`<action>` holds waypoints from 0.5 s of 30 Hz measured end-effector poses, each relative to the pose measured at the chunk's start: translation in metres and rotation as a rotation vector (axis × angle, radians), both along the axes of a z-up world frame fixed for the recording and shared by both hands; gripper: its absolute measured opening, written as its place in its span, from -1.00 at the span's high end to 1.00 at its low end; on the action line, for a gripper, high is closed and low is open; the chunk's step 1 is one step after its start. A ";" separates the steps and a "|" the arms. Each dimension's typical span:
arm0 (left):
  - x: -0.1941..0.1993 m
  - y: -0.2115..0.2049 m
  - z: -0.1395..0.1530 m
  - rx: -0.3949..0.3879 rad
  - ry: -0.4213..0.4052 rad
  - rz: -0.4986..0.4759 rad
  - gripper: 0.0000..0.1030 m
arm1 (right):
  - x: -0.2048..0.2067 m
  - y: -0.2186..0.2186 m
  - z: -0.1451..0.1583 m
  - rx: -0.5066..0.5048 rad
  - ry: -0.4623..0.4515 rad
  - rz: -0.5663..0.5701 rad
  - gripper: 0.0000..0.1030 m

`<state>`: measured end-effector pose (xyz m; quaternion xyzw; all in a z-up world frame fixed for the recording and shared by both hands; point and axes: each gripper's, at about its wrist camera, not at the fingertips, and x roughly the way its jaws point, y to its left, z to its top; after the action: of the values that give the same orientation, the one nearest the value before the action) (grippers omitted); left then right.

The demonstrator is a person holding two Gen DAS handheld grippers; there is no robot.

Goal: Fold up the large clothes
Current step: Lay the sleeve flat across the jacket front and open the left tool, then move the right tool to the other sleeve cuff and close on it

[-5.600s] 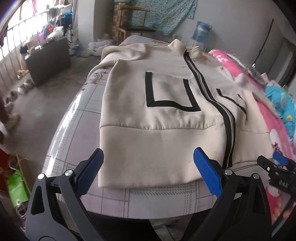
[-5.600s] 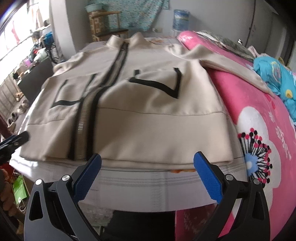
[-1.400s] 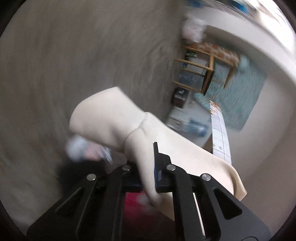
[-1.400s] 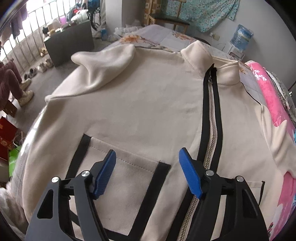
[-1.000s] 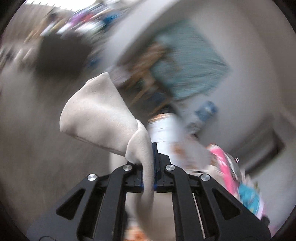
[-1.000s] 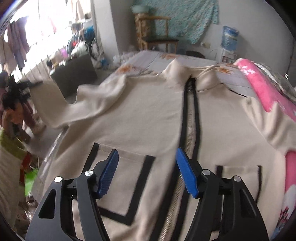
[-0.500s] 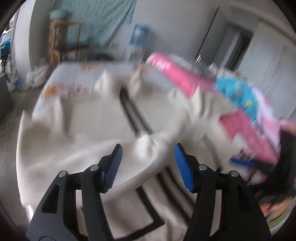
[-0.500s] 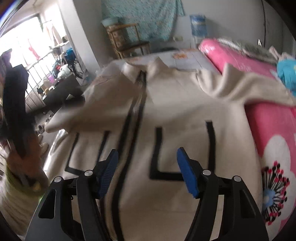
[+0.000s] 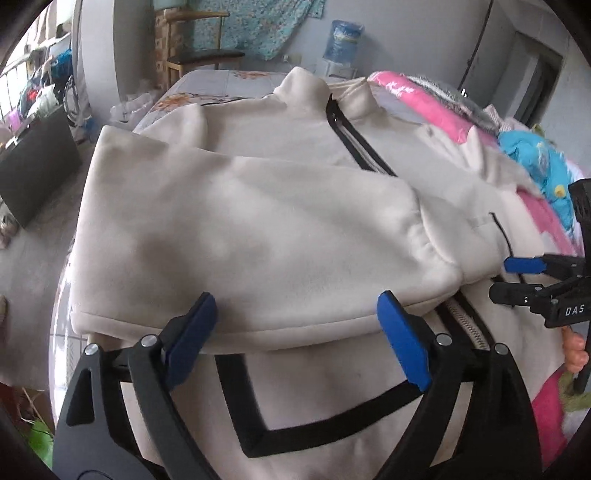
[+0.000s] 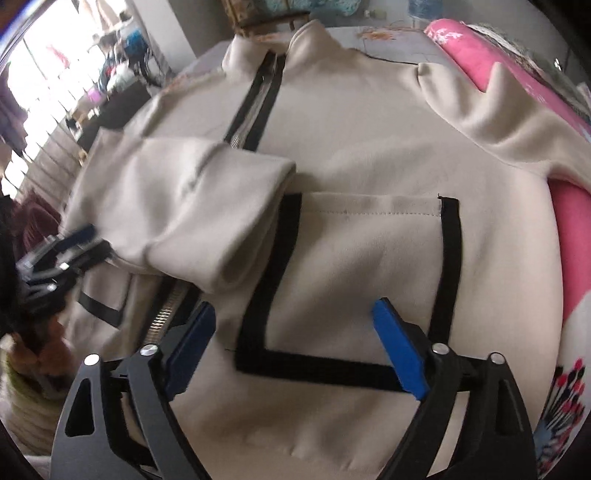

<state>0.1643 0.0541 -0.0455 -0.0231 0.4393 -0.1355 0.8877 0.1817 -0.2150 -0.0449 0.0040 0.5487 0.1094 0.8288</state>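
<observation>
Home bedroom, bed (image 9: 207,79) with pink floral blanket (image 10: 576,266), wooden chair (image 9: 199,55), water jug (image 9: 341,38), patterned wall cloth (image 9: 258,26)

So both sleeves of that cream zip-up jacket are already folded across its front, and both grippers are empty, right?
Not quite: only one sleeve of the jacket lies folded across its front. The right wrist view shows the other sleeve spread out over the pink blanket. Both grippers, left and right, are indeed empty, jaws opening.
</observation>
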 end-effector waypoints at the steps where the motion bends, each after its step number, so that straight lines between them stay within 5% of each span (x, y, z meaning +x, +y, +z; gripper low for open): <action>1: 0.002 -0.004 -0.003 0.002 -0.005 -0.002 -0.74 | 0.000 0.002 -0.001 -0.011 -0.008 0.010 -0.82; 8: -0.002 -0.010 -0.007 0.040 -0.013 -0.022 -0.85 | -0.008 0.015 -0.007 -0.134 -0.031 0.089 -0.88; 15: -0.002 0.003 -0.007 -0.048 -0.016 -0.042 -0.85 | -0.003 0.016 -0.007 -0.134 0.000 0.088 -0.89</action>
<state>0.1620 0.0566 -0.0527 -0.0341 0.4291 -0.1651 0.8874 0.1782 -0.1995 -0.0521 -0.0758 0.5543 0.1089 0.8217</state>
